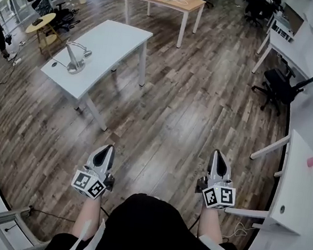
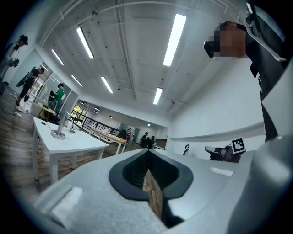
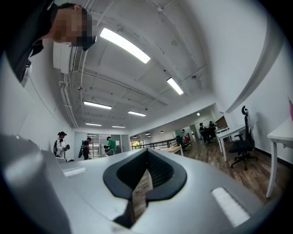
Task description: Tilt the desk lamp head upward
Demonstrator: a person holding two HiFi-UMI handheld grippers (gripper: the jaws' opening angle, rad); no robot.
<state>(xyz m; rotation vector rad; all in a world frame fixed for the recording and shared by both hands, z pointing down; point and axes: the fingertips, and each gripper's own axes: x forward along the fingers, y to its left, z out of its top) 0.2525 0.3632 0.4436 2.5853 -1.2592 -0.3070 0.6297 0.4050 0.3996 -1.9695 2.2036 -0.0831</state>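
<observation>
The lamp [image 1: 73,59] stands on the white bench [image 1: 117,37] at far left, well apart from both tools. Near, over the floor [image 1: 169,117], the left tool [image 1: 106,154] and right tool [image 1: 217,161] are closed tight, holding nothing.

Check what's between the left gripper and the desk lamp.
Head view: from the left gripper, only bare wood floor, then the near end of the white table bearing the desk lamp.

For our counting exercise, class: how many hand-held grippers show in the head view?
2. The left hand-held gripper is at lower left, the right hand-held gripper at lower right, both over the wooden floor. None appears hidden.
</observation>
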